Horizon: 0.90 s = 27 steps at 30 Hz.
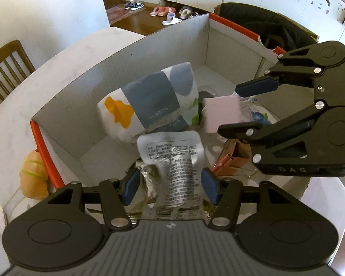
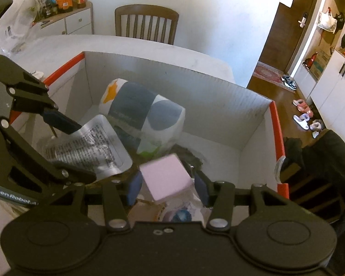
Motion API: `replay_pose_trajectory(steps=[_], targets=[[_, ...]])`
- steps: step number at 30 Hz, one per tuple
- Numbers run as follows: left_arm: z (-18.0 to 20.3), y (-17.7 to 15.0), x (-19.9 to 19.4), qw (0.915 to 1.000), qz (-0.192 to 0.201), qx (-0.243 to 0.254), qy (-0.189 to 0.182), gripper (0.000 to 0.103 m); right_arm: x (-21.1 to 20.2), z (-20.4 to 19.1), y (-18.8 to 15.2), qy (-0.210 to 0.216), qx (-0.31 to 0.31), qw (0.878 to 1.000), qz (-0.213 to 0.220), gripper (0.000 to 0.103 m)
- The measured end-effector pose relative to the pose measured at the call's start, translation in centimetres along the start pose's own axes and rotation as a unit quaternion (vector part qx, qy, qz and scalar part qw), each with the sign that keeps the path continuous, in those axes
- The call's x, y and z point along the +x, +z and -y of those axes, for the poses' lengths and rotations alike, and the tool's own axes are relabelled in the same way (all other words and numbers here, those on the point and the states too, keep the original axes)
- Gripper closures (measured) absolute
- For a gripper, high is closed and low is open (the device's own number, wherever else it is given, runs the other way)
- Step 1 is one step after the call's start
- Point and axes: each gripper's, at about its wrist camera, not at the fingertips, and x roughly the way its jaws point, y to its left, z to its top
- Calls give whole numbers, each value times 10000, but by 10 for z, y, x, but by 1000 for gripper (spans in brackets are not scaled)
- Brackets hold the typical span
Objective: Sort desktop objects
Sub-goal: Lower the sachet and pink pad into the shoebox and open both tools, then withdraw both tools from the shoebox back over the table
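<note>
Both grippers hang over 1 white cardboard box (image 1: 117, 73) with orange-edged flaps, which fills the middle of both views. The left gripper (image 1: 170, 187), at the bottom centre of its own view, has its 2 blue pads spread wide; 1 silver foil pouch (image 1: 172, 158) printed with black text sits between them, touching neither, and looks blurred. The right gripper (image 2: 166, 187), bottom centre of its view, is likewise spread, with 1 pink block (image 2: 165, 177) between its pads; I cannot tell whether the pads touch it.

Inside the box, toward the centre, lies 1 paper pack (image 1: 149, 101) patterned in grey, white and orange. At the right of the left view, low in the box, lies 1 reddish carton (image 1: 232, 158). Outside the box, lower left of that view, sits 1 croissant-shaped toy (image 1: 33, 179) on the white table (image 1: 57, 66).
</note>
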Motion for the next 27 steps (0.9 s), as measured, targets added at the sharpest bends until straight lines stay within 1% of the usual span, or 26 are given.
replay_pose_trajectory(steps=[1,4,6,7,8,9,14,18,21,27], targets=[[-1,0,-1,10000,5,-26,-40,45,0,1,0,11,3,10000,-14,48],[-2,-2,-5,9999,44,-87,-99,44,-3,2,-1,47,28,10000,-13,47],[-3,-3,-8,9998,79,-126,-144,39,-6,4,-3,75,49,10000,-19,46],[-3,-3,-9,9997,106,-154,-159,38,-8,5,-3,88,63,9999,-18,43],[-4,-4,-10,9996,133,-188,-173,37,-10,6,-4,104,80,9999,-10,38],[-5,-5,-12,9995,166,-213,-193,37,-13,8,-4,114,97,9999,12,37],[-6,-6,-22,9984,293,-371,-323,37,-30,9,-5,172,123,9997,141,36],[-9,-9,-33,9964,445,-532,-479,34,-42,9,-3,277,201,9991,238,35],[-10,-13,-42,9953,586,-578,-518,34,-51,7,-1,355,271,9985,313,33],[-22,-23,-66,9893,906,-925,-664,34,-69,0,3,463,334,9971,509,28]])
